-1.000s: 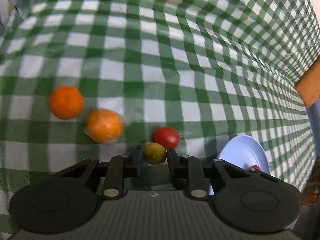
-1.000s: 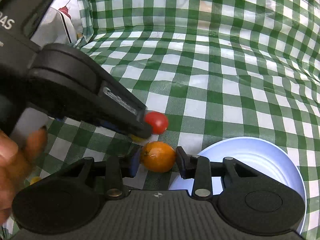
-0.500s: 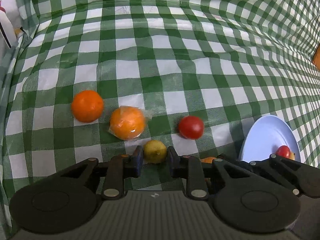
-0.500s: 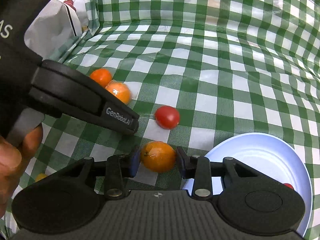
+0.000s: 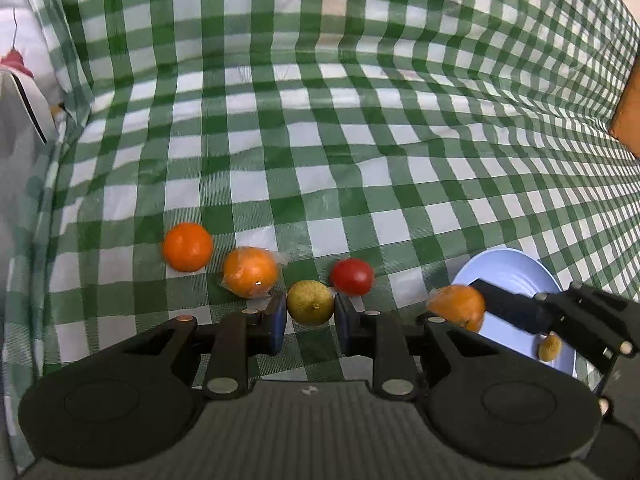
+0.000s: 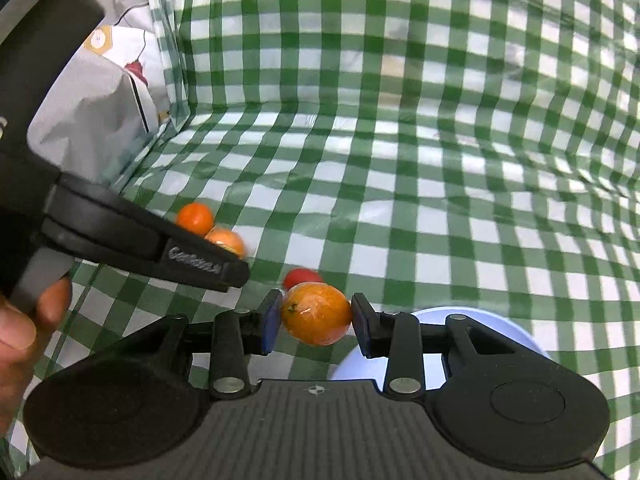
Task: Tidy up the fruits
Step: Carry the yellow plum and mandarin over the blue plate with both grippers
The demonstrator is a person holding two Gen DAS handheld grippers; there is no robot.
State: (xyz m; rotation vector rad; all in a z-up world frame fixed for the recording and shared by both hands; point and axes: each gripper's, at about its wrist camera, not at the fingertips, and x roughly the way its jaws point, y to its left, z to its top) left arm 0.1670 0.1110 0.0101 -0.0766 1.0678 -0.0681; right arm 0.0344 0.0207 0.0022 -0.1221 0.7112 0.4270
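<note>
The left claw (image 5: pixel 311 314) grips a small yellow-green lime (image 5: pixel 311 308), round and dull-skinned with a tiny dark dimple, at the bottom centre of the left wrist view; both pads press its sides. Behind it on the desk (image 5: pixel 320 140), covered in green-and-white checked cloth, lie a bare orange (image 5: pixel 187 247), a second orange in clear plastic wrap (image 5: pixel 250 272) just left of the lime, and a glossy red tomato (image 5: pixel 352 276) just right of it.

The right claw (image 6: pixel 314 316) is closed on a wrapped orange (image 6: pixel 316 313), shiny under its film with a dark stem spot on its left side, held at lower centre of the right wrist view, off the cloth. At lower right sits a pale blue plate (image 6: pixel 516 332); in the left wrist view a small brownish fruit (image 5: pixel 550 347) lies on it.

The black arm of the left claw crosses the left of the right wrist view and carries raised lettering, too blurred to read for certain.
</note>
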